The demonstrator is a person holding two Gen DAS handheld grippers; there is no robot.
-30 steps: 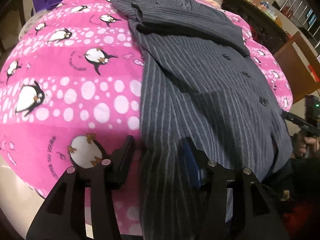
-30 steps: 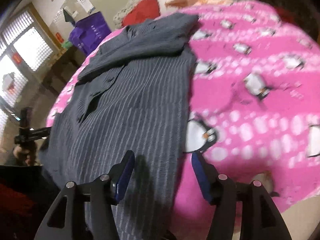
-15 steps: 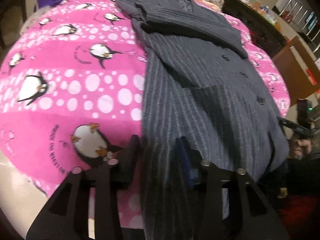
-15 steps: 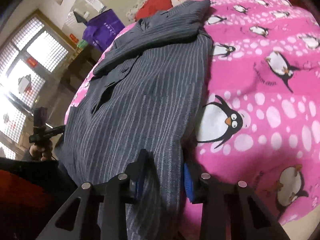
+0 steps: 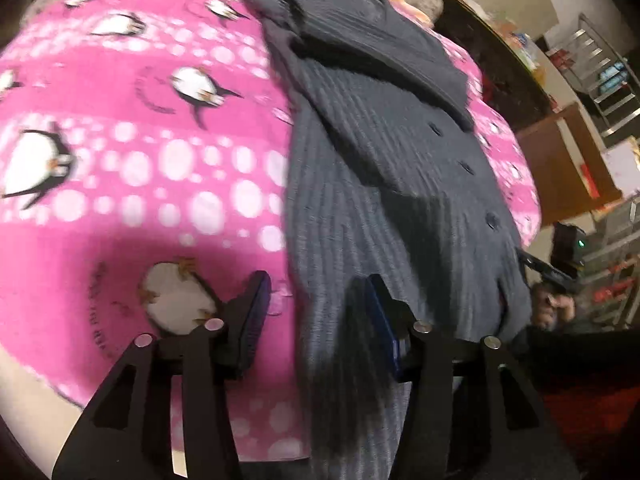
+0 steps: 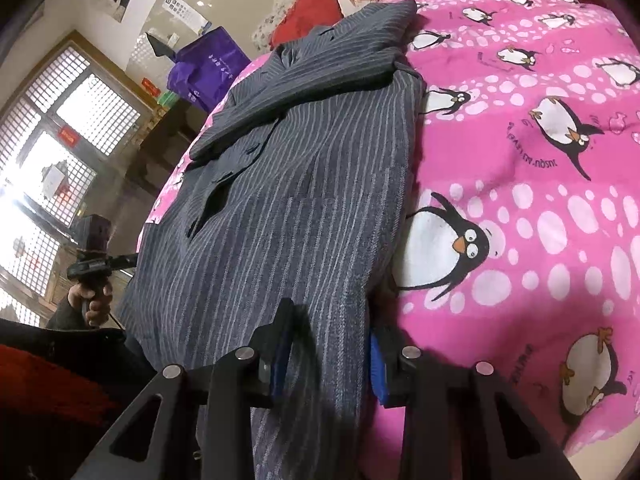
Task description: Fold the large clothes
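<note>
A dark grey pinstriped jacket (image 5: 384, 168) lies lengthwise on a pink penguin-print blanket (image 5: 132, 168), its sleeve folded across the top. In the right wrist view the jacket (image 6: 288, 200) fills the middle, on the blanket (image 6: 540, 160). My left gripper (image 5: 316, 312) is open, its jaws straddling the jacket's left edge near the hem. My right gripper (image 6: 328, 340) stands partly closed with the jacket's hem fabric between its jaws, near the jacket's right edge. The other gripper shows in each view: (image 5: 560, 268), (image 6: 92, 256).
A purple bag (image 6: 208, 68) and a red cushion (image 6: 308, 16) sit beyond the bed head. Dark wooden furniture (image 5: 500, 80) stands at one side, a window (image 6: 52, 168) at the other. The bed's near edge drops off below the grippers.
Both grippers closed toward the jacket's hem half a second ago and have since widened. The left view is blurred from motion and sits closer to the bed.
</note>
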